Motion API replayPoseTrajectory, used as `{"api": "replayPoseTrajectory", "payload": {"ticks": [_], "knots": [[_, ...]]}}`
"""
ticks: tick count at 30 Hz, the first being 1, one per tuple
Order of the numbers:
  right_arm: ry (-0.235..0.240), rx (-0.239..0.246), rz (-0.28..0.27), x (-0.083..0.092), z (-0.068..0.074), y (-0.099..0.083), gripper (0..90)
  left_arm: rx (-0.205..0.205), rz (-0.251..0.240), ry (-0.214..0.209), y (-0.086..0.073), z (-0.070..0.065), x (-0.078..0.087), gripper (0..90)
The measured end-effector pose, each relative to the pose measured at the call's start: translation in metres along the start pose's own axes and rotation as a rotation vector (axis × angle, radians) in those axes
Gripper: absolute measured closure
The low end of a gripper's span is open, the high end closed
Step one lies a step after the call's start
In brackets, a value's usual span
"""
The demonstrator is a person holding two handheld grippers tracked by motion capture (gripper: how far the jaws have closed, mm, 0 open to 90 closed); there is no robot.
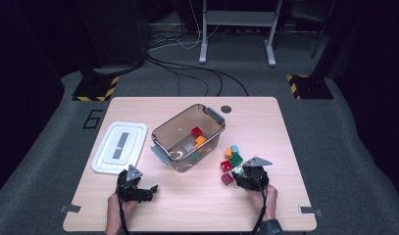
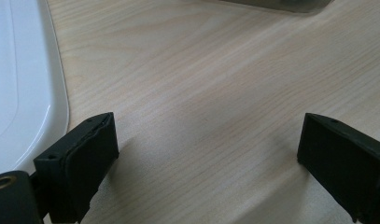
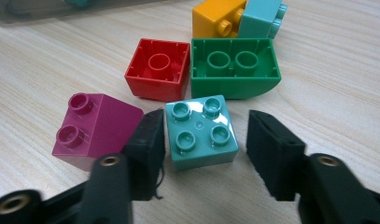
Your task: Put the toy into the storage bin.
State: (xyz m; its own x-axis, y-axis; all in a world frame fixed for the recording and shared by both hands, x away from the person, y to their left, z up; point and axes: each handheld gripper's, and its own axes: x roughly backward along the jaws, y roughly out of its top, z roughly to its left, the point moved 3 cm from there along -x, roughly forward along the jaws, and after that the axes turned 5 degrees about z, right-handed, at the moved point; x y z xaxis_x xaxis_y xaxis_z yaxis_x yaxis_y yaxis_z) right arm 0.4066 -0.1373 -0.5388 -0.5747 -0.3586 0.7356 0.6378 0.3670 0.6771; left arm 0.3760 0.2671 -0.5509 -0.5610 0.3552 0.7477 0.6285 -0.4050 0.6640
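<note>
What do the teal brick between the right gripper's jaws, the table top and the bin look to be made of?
Teal brick: moulded plastic, glossy; highlights sit on its studs and top face.
Table top: pale wood or wood-look laminate, matt; printed or real grain cannot be told.
Bin: smoky see-through plastic; bricks show through its wall.

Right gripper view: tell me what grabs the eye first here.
The teal four-stud brick sits studs-up between the jaws of the right gripper; one pad touches its side, the other stands just off it. Around it lie a magenta brick, an upturned red brick and an upturned green brick. In the high view, the clear bin stands mid-table, its white lid beside it.
</note>
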Motion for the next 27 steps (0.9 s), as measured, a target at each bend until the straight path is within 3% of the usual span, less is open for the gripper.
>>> {"api": "replayPoseTrajectory", "payload": {"ticks": [4, 27], "knots": [[-0.018, 0.021, 0.0, 0.0, 0.002, -0.001, 58.2, 0.001, 0.0, 0.0, 0.0, 0.0, 0.0, 4.7], [-0.035, 0.028, -0.072, 0.019, 0.004, 0.017, 58.4, 0.002, 0.002, -0.001, 0.0, 0.0, 0.0, 4.7]]}}
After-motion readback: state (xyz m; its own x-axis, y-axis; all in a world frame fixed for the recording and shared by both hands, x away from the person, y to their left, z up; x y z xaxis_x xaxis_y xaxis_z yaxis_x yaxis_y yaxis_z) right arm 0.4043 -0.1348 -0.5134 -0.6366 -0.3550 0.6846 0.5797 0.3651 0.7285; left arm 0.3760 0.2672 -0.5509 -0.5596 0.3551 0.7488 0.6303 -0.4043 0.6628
